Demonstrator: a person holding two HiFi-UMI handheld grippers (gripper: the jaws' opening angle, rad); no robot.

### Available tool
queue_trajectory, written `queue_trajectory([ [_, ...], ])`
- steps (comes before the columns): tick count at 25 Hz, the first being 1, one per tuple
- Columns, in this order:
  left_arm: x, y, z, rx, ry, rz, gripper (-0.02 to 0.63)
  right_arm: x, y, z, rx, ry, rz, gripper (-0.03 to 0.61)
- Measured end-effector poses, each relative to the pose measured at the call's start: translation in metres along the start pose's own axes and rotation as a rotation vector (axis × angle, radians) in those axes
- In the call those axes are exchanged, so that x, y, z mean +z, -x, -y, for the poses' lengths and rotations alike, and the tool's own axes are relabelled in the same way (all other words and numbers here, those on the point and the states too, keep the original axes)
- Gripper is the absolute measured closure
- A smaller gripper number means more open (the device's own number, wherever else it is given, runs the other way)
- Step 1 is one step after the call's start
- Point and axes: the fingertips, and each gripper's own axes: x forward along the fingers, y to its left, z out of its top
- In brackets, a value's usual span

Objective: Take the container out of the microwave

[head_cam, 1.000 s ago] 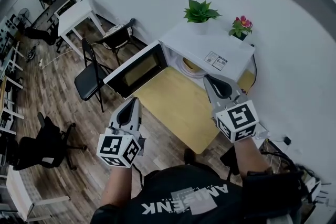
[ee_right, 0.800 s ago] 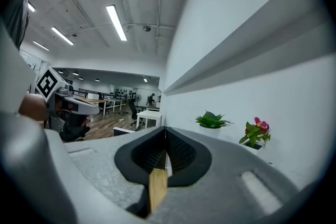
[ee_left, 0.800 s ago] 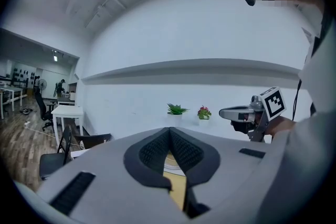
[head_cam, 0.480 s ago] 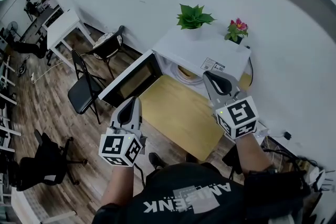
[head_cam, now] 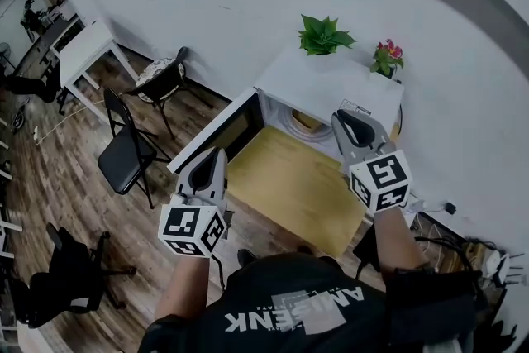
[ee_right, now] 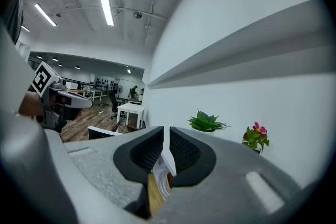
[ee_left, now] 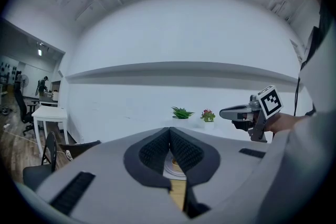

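The white microwave (head_cam: 331, 83) stands on a yellow table (head_cam: 289, 186) with its door (head_cam: 221, 132) swung open to the left. Inside, a pale container (head_cam: 303, 121) sits on the turntable plate; it also shows below the pads in the left gripper view (ee_left: 171, 168). My right gripper (head_cam: 347, 120) hovers at the right of the opening, apart from the container. Its jaws are opening, with a thin gap and nothing between them (ee_right: 166, 131). My left gripper (head_cam: 211, 157) hangs by the door's near edge, shut and empty (ee_left: 169, 131).
A green plant (head_cam: 325, 35) and a pink flower (head_cam: 386, 55) stand on top of the microwave. Black folding chairs (head_cam: 124, 149) and a white table (head_cam: 87, 50) stand on the wooden floor at left. Cables (head_cam: 463, 248) lie at the right of the table.
Both grippers have moved forward toward the microwave. The right one's tips now stand in front of the opening, and the left one has come up beside the door.
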Motion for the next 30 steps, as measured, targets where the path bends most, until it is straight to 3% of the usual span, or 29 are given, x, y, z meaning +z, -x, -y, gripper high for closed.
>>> queue_trajectory([
  [12,-0.011,0.013,-0.057,-0.053,0.037,-0.005,0.609,-0.003,-0.038,-0.07,0.024,0.055,-0.061,0.517],
  [15,-0.014,0.021,-0.072,-0.057,0.041,-0.008,0.561,-0.005,-0.046,-0.093,0.032,0.064,-0.073,0.503],
  [20,-0.024,0.035,-0.094,-0.09,0.047,-0.025,0.549,-0.012,-0.059,-0.131,0.044,0.064,-0.107,0.483],
  [23,-0.032,0.041,-0.104,-0.117,0.029,-0.042,0.531,-0.02,-0.067,-0.15,0.053,0.069,-0.128,0.472],
  [30,-0.044,0.05,-0.106,-0.086,0.045,-0.064,0.523,-0.055,-0.08,-0.163,0.09,0.097,-0.191,0.451],
])
